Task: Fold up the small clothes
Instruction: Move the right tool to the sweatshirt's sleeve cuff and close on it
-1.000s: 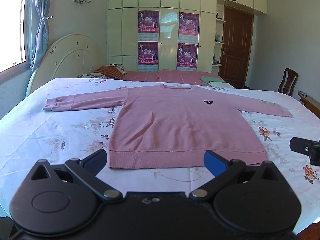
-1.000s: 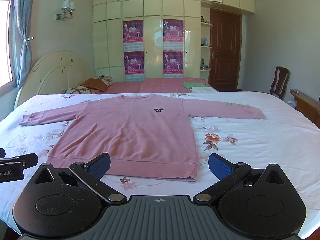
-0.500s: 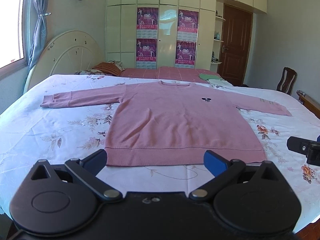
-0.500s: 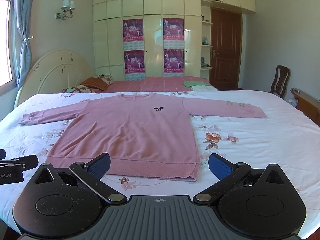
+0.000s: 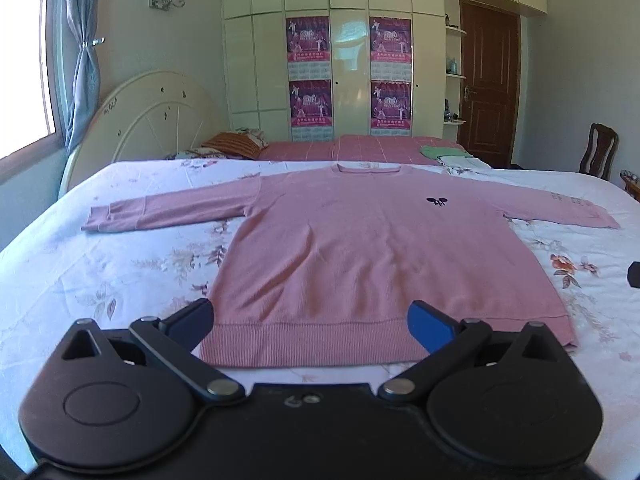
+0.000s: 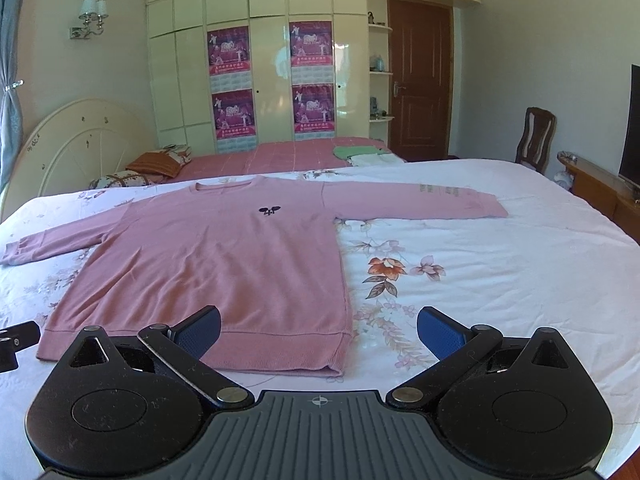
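Both grippers have advanced toward the hem since the earlier frames: the sweater [image 5: 372,252] now fills more of each view and its hem sits between the fingertips. This suggests folding has not begun and a hem grasp is being lined up. One sweater lies flat, face up, on the bed [image 6: 500,272], both sleeves spread. Two grippers: left gripper [image 5: 310,322] and right gripper [image 6: 319,332], each with jaws wide and holding nothing. One small stack of folded clothes [image 6: 362,155] lies beyond.
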A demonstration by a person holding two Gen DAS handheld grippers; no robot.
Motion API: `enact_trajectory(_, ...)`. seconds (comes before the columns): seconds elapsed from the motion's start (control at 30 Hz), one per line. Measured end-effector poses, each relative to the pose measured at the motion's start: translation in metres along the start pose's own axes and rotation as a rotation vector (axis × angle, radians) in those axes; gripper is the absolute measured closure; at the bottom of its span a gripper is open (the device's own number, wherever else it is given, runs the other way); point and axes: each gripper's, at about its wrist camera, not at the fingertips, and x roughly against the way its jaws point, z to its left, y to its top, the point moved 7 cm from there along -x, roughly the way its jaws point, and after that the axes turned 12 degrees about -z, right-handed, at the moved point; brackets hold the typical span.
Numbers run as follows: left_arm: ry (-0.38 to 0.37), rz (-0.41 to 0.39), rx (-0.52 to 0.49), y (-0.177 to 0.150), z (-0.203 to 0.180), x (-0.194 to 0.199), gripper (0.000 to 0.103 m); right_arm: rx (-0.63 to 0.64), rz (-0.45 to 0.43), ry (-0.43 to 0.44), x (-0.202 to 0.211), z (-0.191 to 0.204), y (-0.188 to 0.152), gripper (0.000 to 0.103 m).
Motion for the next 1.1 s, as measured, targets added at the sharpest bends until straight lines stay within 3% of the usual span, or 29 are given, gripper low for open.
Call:
enact_trajectory(0.13, -0.068, 0.061, 0.026, 0.008, -0.016, -0.035, 0.000, -0.057, 0.029, 0.009, -0.036, -0.024, 0.008, 0.000)
enact_trajectory(0.27, -0.059, 0.032, 0.059, 0.029, -0.028, -0.079, 0.000, -0.123, 0.041, -0.023, -0.079, -0.060, 0.021, 0.000)
enact_trajectory(0.33, -0.131, 0.057, 0.099, 0.036, -0.034, -0.110, 0.001, -0.141, 0.028, -0.055, -0.102, -0.083, 0.031, 0.000)
enact_trajectory(0.47, -0.088, 0.068, 0.044, 0.048, -0.049, -0.171, 0.005, -0.244, 0.029, -0.072, -0.159, -0.136, 0.048, 0.000)
enact_trajectory(0.53, -0.067, 0.087, 0.031, 0.051, -0.056, -0.197, 0.018, -0.263, 0.030, -0.102, -0.188, -0.161, 0.052, 0.000)
enact_trajectory(0.6, -0.045, 0.105, 0.028, 0.053, -0.062, -0.217, 0.038, -0.282, 0.026, -0.129, -0.213, -0.184, 0.055, 0.001)
enact_trajectory(0.63, -0.024, 0.112, 0.019, 0.053, -0.064, -0.225, 0.038, -0.296, 0.023, -0.141, -0.226, -0.197, 0.055, 0.005)
enact_trajectory(0.67, -0.017, 0.114, 0.010, 0.053, -0.066, -0.231, 0.036, -0.310, 0.025, -0.152, -0.237, -0.209, 0.055, 0.042)
enact_trajectory(0.7, -0.012, 0.114, 0.006, 0.055, -0.068, -0.237, 0.027, -0.326, 0.038, -0.174, -0.248, -0.221, 0.053, 0.061)
enact_trajectory(0.77, -0.007, 0.104, 0.013, 0.057, -0.070, -0.246, 0.007, -0.382, 0.033, -0.188, -0.267, -0.246, 0.051, 0.061)
enact_trajectory(0.8, -0.006, 0.102, 0.008, 0.057, -0.071, -0.251, 0.006, -0.406, 0.020, -0.206, -0.274, -0.259, 0.050, 0.060)
enact_trajectory(0.83, -0.014, 0.110, -0.005, 0.057, -0.073, -0.258, 0.006, -0.437, 0.009, -0.229, -0.281, -0.272, 0.049, 0.057)
enact_trajectory(0.87, -0.026, 0.120, -0.012, 0.056, -0.075, -0.264, 0.010, -0.474, 0.006, -0.255, -0.287, -0.287, 0.047, 0.041)
enact_trajectory(0.9, -0.038, 0.133, -0.013, 0.054, -0.077, -0.269, 0.017, -0.512, -0.001, -0.262, -0.292, -0.300, 0.045, 0.036)
enact_trajectory(1.1, -0.051, 0.181, 0.021, 0.045, -0.083, -0.296, 0.024, -0.691, 0.019, -0.306, -0.330, -0.363, 0.029, 0.037)
